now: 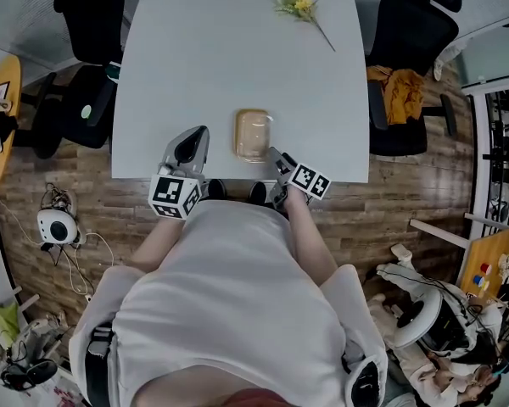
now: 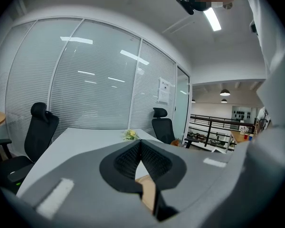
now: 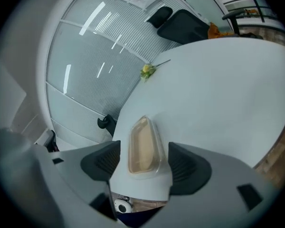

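You will find the clear plastic box [image 1: 253, 134] at the table's [image 1: 220, 58] near edge, left gripper [image 1: 192, 142] pressed together beside it, right gripper [image 1: 277, 157] spread astride it ungripped; judged light, slick, crushable, so pinch its long sides gently

No print can be read; the paper notice [image 2: 164, 90] on the glass wall [image 2: 99, 80] is too small and blurred.
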The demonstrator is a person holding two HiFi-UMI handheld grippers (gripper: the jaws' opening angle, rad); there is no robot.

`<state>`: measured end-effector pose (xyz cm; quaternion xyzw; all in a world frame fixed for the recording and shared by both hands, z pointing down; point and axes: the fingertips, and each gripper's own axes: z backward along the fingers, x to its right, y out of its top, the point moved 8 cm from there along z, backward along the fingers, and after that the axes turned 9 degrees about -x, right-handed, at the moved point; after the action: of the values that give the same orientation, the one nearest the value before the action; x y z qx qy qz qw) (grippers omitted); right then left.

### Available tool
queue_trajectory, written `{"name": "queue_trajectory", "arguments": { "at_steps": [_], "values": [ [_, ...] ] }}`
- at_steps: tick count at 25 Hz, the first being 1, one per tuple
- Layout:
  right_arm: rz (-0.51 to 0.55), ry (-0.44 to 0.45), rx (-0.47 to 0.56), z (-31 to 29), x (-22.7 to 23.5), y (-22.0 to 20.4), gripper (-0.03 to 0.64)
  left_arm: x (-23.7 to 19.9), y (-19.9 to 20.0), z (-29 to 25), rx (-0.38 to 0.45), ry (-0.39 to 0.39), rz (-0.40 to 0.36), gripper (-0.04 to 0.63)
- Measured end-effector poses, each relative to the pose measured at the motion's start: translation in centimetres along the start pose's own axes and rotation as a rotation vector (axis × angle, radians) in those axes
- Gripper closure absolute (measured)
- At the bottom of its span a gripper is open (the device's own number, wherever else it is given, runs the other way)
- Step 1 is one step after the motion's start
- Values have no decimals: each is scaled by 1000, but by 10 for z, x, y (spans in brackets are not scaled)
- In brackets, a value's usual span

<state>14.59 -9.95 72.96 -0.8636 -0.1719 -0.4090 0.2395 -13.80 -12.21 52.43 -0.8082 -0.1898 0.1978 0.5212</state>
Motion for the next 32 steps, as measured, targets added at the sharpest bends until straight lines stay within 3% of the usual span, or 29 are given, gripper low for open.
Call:
{"name": "queue_trajectory", "arguments": {
  "at_steps": [13,30,32],
  "values": [
    [-188,46,-37,-27,26,-14,331,-2,-6,7,-18,27,5,586],
    [-255,59,-58,-35,37,-22,334,-5,-6,6,-32,26,10,586],
    [-255,52,-58,-34,37,-22,373,-4,-5,5,-32,22,8,586]
  ]
}}
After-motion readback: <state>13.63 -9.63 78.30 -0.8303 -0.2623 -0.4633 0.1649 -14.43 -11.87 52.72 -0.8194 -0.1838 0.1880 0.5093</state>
